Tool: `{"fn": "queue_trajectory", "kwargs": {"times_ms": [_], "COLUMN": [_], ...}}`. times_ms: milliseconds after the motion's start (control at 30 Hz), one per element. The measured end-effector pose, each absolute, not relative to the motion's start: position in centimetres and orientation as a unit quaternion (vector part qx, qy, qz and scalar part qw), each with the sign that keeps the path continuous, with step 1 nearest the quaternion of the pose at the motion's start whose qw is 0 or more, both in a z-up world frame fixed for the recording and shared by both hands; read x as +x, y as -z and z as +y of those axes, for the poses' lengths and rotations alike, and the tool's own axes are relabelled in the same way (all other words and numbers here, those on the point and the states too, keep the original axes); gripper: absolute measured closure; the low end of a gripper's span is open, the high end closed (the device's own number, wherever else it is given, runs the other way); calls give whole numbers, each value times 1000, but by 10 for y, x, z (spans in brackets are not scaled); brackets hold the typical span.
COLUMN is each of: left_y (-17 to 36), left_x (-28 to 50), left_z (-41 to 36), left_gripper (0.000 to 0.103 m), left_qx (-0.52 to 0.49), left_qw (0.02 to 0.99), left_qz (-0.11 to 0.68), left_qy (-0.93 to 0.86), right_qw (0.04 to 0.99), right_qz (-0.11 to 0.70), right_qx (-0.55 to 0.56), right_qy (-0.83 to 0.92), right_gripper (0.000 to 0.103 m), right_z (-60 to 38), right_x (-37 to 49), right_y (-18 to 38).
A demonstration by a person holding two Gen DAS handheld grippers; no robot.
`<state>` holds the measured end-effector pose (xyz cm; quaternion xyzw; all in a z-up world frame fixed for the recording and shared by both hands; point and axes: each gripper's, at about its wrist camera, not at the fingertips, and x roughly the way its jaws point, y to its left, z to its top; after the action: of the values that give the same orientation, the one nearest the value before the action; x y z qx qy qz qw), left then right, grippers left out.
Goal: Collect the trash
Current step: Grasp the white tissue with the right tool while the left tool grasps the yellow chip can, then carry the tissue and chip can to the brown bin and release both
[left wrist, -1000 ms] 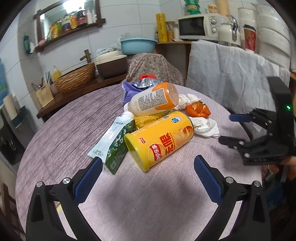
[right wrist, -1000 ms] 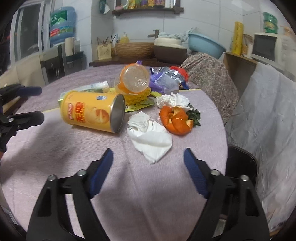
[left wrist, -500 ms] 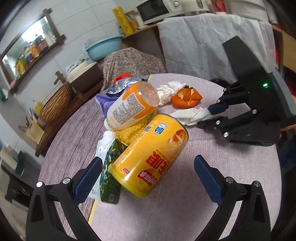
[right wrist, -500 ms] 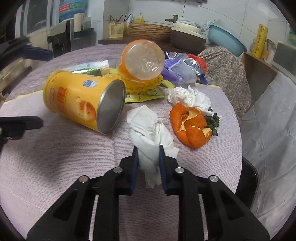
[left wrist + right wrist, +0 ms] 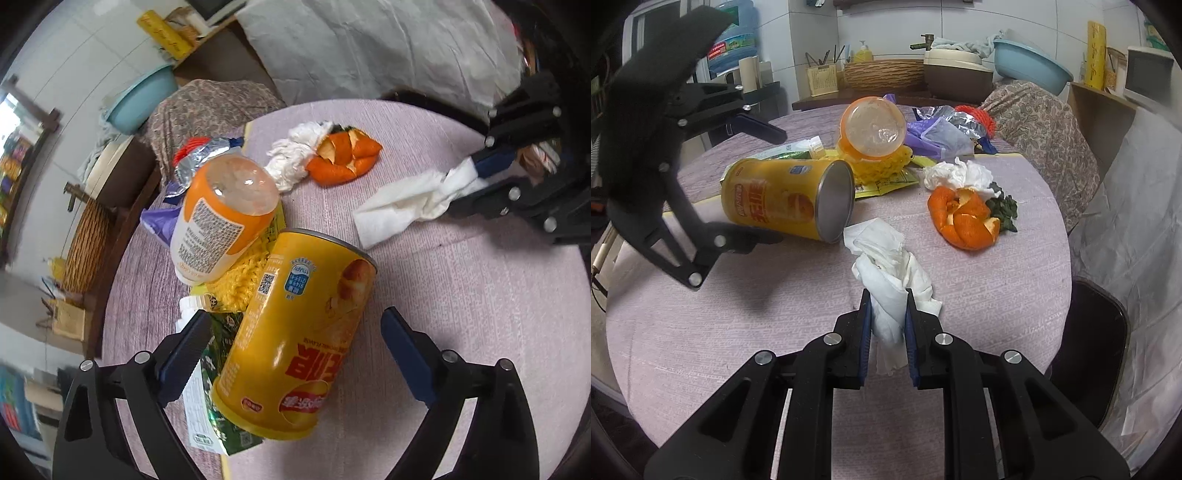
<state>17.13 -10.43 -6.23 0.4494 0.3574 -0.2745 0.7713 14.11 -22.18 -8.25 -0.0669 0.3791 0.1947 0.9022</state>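
A yellow chip can (image 5: 295,339) lies on its side on the round table (image 5: 461,295), also in the right wrist view (image 5: 783,197). My left gripper (image 5: 295,343) is open, its fingers on either side of the can. My right gripper (image 5: 888,317) is shut on a white tissue (image 5: 886,266), which trails onto the table; the tissue also shows in the left wrist view (image 5: 406,206). An orange-capped bottle (image 5: 221,221), orange peel (image 5: 343,158), another crumpled tissue (image 5: 291,158), a green carton (image 5: 221,354) and foil wrappers (image 5: 945,129) lie nearby.
A dark chair (image 5: 1089,332) stands at the table's right edge beside white sheeting (image 5: 1137,221). A counter behind holds a wicker basket (image 5: 882,72), a cooker (image 5: 956,74) and a blue basin (image 5: 1030,64). A patterned cloth (image 5: 1041,118) covers something at the far edge.
My right gripper closed on the tissue and pulled it back from the can. My left gripper moved in around the chip can, still open.
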Motion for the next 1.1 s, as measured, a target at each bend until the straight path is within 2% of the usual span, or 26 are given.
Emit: {"fn": "queue_trajectory", "kwargs": {"times_ms": [133, 533, 900, 1100], "left_y": [71, 81, 66, 47], "left_x": [174, 180, 167, 141], "left_z": [-109, -115, -103, -92], "left_gripper": [31, 33, 34, 34], "left_qx": [482, 534, 453, 350], "left_qw": [743, 716, 765, 814], "left_qz": [375, 377, 375, 367], "left_qy": [274, 245, 263, 284], "right_qw": [903, 901, 901, 903], "right_qz": [381, 383, 375, 361], "right_qx": [-59, -51, -35, -6], "right_qy": [-192, -200, -214, -233], "right_gripper": [86, 86, 86, 86], "right_z": [-227, -227, -236, -250], "right_x": [137, 141, 126, 110], "right_y": [84, 88, 86, 82]}}
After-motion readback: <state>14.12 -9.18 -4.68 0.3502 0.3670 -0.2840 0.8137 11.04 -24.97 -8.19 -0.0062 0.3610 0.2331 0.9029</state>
